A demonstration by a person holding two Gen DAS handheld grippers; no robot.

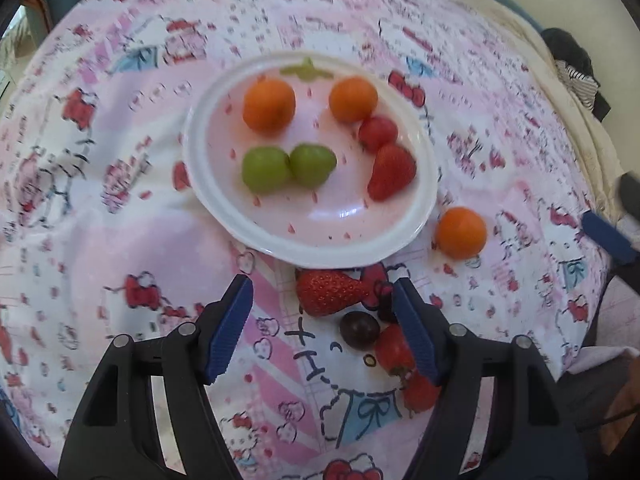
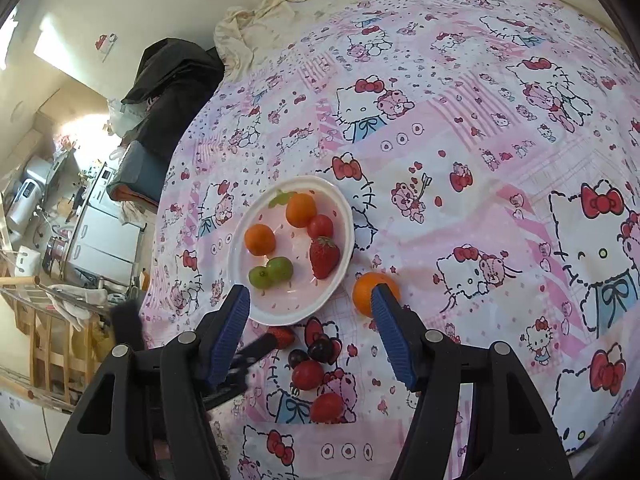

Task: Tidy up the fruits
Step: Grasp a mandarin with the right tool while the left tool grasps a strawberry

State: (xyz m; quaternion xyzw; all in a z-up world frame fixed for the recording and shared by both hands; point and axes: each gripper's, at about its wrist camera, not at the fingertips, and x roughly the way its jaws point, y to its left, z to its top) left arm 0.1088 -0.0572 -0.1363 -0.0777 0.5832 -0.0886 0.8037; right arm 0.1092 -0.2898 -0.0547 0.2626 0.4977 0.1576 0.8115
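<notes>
Pink-and-white cartoon-cat printed bedding (image 2: 460, 128) covers the bed that carries everything, its cloth lying in soft folds. Near its middle sits a shallow white plate with small pink specks (image 1: 404, 240), holding two round orange citrus fruits (image 1: 269, 105), two green grapes touching each other (image 1: 289, 168), a small red tomato (image 1: 377, 132) and a red strawberry (image 1: 391, 172) just below the tomato. A third orange citrus fruit (image 1: 461, 233) lies on the bedding just beside the plate's rim. Below the plate, off it, a loose group rests on the cloth: a second strawberry (image 1: 330, 292) close to the rim, a dark purple grape (image 1: 359, 330) and further red fruits (image 2: 307, 374).

The left tongs (image 1: 322, 320) hang spread over this loose group, blue ribbed pads apart, the second strawberry and the dark grape showing between them; the pads press on nothing. The right tongs (image 2: 310, 322) are also spread and empty, one blue pad overlapping the plate's near rim in view, the other overlapping the loose citrus.

Beyond the bedding's far edge lies a crumpled cream sheet (image 2: 256, 24). A black garment (image 2: 172, 72) is draped beside the bed, and past it the right wrist view shows a cluttered, sunlit room with white appliances (image 2: 100, 232) and a wooden frame (image 2: 44, 332).
</notes>
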